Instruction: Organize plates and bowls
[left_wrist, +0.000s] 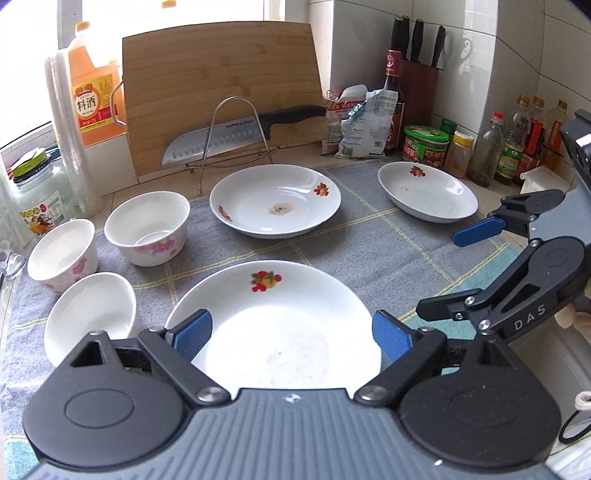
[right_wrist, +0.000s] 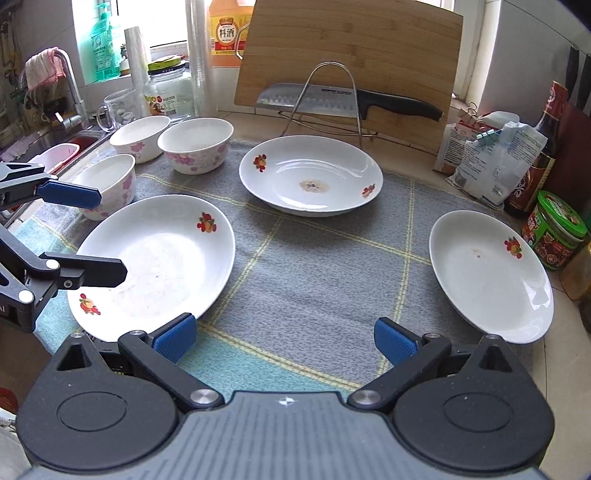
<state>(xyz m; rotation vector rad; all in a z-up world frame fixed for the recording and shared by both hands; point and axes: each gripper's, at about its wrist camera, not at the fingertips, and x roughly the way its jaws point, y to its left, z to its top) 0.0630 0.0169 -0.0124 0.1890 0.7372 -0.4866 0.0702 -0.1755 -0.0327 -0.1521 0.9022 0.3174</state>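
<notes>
Three white plates with fruit prints lie on a grey cloth (right_wrist: 314, 266): a near plate (left_wrist: 273, 321) (right_wrist: 155, 262), a middle plate (left_wrist: 275, 199) (right_wrist: 310, 175) and a right plate (left_wrist: 428, 192) (right_wrist: 487, 273). Three white bowls with pink flowers stand at the left (left_wrist: 147, 227) (left_wrist: 62, 254) (left_wrist: 90, 314) (right_wrist: 195, 147). My left gripper (left_wrist: 291, 336) is open and empty, hovering over the near plate's front edge. My right gripper (right_wrist: 284, 338) is open and empty above the cloth between the near and right plates; it also shows in the left wrist view (left_wrist: 458, 273).
A bamboo cutting board (left_wrist: 221, 88) leans at the back with a knife (left_wrist: 236, 133) on a wire rack. Bottles, jars and bags (left_wrist: 424, 144) line the right wall. A glass jar (left_wrist: 37, 199) and stacked cups stand left; a sink (right_wrist: 44, 147) is further left.
</notes>
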